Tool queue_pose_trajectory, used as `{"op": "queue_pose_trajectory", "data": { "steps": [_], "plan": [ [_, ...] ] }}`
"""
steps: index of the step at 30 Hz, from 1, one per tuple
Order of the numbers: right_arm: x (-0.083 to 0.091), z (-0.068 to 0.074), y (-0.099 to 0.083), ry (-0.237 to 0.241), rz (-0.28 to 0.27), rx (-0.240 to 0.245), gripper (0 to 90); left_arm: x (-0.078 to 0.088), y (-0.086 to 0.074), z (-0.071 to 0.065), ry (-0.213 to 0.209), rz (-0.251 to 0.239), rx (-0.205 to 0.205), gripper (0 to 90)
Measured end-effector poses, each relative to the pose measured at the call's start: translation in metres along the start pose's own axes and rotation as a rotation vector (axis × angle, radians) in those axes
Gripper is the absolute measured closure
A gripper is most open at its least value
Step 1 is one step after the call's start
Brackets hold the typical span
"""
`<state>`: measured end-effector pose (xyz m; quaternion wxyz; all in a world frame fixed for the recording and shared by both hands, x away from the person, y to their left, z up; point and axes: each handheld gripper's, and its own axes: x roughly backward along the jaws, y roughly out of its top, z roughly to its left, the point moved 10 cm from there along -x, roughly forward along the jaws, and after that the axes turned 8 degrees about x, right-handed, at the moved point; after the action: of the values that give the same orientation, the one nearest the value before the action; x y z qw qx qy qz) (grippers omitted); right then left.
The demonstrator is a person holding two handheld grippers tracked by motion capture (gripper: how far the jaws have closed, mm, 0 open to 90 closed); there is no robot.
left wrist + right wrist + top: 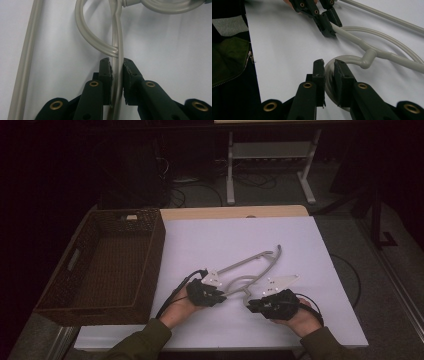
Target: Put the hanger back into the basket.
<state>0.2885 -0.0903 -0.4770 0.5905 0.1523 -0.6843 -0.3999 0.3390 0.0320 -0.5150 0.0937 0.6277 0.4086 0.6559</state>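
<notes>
Left hand-held gripper (117, 68): we see its two black jaws closed on a thin arm of the grey plastic hanger (95, 41), pads pressing the rod from both sides, w/ the rod running up between them to where it joins a curved loop. In the high view the same hand-held gripper (222, 295) sits at the hanger's (250, 265) lower left end.

Right hand-held gripper (329, 67): jaws clamped on the curved hook end of the hanger (372, 53), approx. at the bend; the hook passes between the pads. Top of the right gripper view also shows the left hand-held gripper (332, 25) holding its rod farther off. In the high view we place the right hand-held gripper (250, 305) at the hanger's lower right part.

Hanger lies flat on the white tabletop (210, 240), near the front edge, centre-right, long bar pointing away to the upper right.

Beside it, at left, a brown wicker basket (150, 265) rests on the tabletop, well apart from the hanger.
</notes>
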Motion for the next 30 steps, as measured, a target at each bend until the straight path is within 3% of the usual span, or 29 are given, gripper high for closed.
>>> {"op": "queue_pose_trajectory", "data": {
  "steps": [13,14,15,17,18,19,20,21,23,27,30],
  "plan": [
    [0.003,-0.003,0.000,0.000,-0.019,0.002,76.5,-0.001,0.001,-0.003,0.000,-0.003,-0.027,81.4],
    [0.006,-0.005,0.004,-0.008,-0.044,-0.013,65.6,-0.002,0.001,-0.004,0.001,0.004,-0.029,81.6],
    [0.006,-0.005,0.004,-0.008,-0.044,-0.013,65.6,-0.003,0.000,-0.004,0.002,0.014,-0.037,81.6],
    [0.009,-0.007,0.006,-0.027,-0.065,-0.018,57.2,-0.003,0.000,-0.004,0.002,0.014,-0.036,81.6],
    [0.013,-0.011,0.007,-0.055,-0.084,-0.029,44.5,-0.002,0.001,-0.004,0.002,0.012,-0.036,81.7],
    [0.013,-0.011,0.007,-0.055,-0.084,-0.029,44.5,-0.002,0.001,-0.004,0.002,0.012,-0.036,81.7],
    [0.017,-0.016,0.007,-0.084,-0.100,-0.040,35.9,-0.002,0.001,-0.004,-0.004,0.012,-0.035,81.8],
    [0.017,-0.016,0.007,-0.084,-0.100,-0.040,35.9,-0.002,0.001,-0.004,-0.004,0.012,-0.035,81.8],
    [0.024,-0.024,0.008,-0.126,-0.140,-0.063,23.7,-0.001,0.003,-0.005,-0.006,-0.001,-0.024,81.9],
    [0.035,-0.031,0.006,-0.171,-0.177,-0.081,19.1,0.002,0.005,-0.005,-0.005,-0.014,-0.023,81.9],
    [0.051,-0.043,-0.001,-0.230,-0.217,-0.127,14.8,0.006,0.008,-0.005,-0.008,-0.036,-0.009,82.1]
  ]
}}
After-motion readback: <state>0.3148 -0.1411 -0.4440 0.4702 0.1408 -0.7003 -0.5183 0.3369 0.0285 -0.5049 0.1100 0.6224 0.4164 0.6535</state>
